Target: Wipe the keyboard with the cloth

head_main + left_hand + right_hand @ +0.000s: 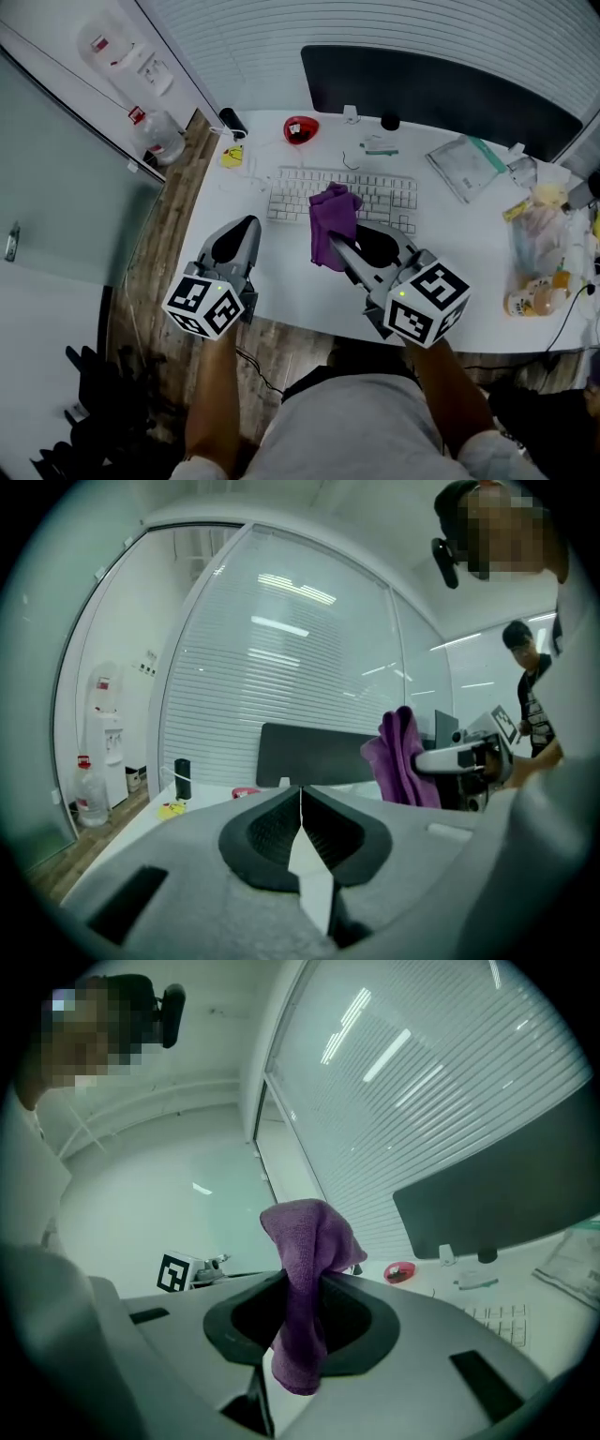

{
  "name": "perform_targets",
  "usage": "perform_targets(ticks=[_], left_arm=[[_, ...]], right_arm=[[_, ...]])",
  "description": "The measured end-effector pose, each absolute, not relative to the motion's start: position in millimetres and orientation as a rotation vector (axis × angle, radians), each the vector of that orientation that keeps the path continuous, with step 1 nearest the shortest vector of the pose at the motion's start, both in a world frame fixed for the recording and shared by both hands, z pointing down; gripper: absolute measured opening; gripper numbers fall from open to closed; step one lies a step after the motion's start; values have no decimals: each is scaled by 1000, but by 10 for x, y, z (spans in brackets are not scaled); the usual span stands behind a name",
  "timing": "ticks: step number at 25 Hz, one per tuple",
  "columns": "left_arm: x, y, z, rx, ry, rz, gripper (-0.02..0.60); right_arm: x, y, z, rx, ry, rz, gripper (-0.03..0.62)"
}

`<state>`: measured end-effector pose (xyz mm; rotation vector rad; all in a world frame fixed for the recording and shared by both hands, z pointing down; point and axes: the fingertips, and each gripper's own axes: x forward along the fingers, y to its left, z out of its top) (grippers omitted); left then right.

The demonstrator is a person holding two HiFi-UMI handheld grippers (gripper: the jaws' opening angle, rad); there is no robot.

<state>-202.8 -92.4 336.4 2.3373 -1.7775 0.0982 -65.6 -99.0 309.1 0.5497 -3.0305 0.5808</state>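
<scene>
right gripper (301,1283) around purple cloth (309,1237)

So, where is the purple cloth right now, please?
The cloth is pinched in the right gripper, over the middle of the keyboard in the head view.

free: desk (286,272) front-left | blocked: monitor (441,89) behind keyboard (384,192); bags (539,248) right

A white rectangular tabletop (286,277) is seen from above. On it are laid a flat white keyboard (384,192), a small red rounded object (301,130), a yellow scrap (232,157), a short black cylinder (232,121), a clear plastic pouch (464,167) and a crumpled transparent bag of yellowish goods (537,246) near the right edge.
</scene>
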Motion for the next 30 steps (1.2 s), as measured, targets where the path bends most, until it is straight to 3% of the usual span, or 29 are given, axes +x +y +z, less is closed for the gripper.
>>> perform_targets(ticks=[15, 19, 30], left_arm=[[-2458, -1605, 4157, 2101, -1691, 366, 21], [-2524, -1750, 4383, 2074, -1607, 414, 121], [-2770, -2047, 4960, 1978, -1385, 463, 169]], right_arm=[[-1146, -1752, 3459, 651, -2833, 672, 84], [-1353, -1895, 3547, 706, -2770, 683, 86], [-1960, -2109, 4033, 760, -2534, 697, 86]])
